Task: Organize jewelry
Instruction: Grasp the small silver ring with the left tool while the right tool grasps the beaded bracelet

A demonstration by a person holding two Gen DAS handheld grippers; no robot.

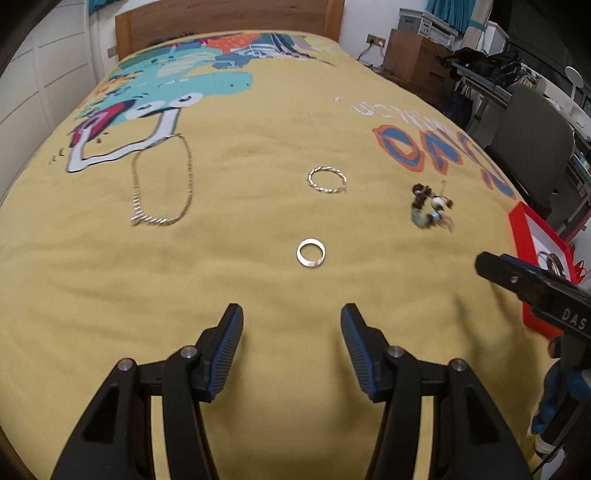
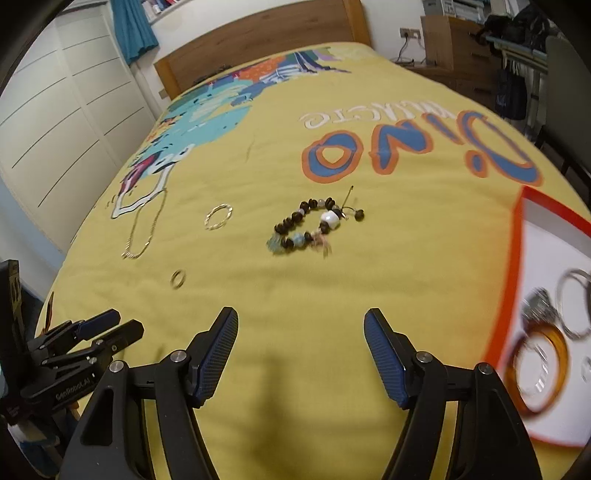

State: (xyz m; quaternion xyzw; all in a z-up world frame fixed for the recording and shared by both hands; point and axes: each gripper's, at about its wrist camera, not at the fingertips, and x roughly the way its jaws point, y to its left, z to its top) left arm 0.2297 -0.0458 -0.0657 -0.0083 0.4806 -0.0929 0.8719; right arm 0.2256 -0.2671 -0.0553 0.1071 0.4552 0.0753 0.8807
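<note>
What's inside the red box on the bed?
The red box holds an amber bangle, a silver bangle and a sparkly silver piece. The picture's edge cuts off the rest.

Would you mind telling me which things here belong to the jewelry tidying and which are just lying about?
Belongs to the job:
- chain necklace
- twisted bangle
- plain ring
- beaded bracelet
- red-rimmed box holding bangles and rings

Just lying about:
- dinosaur bedspread
- wooden headboard
- white wardrobe
- wooden drawers
</note>
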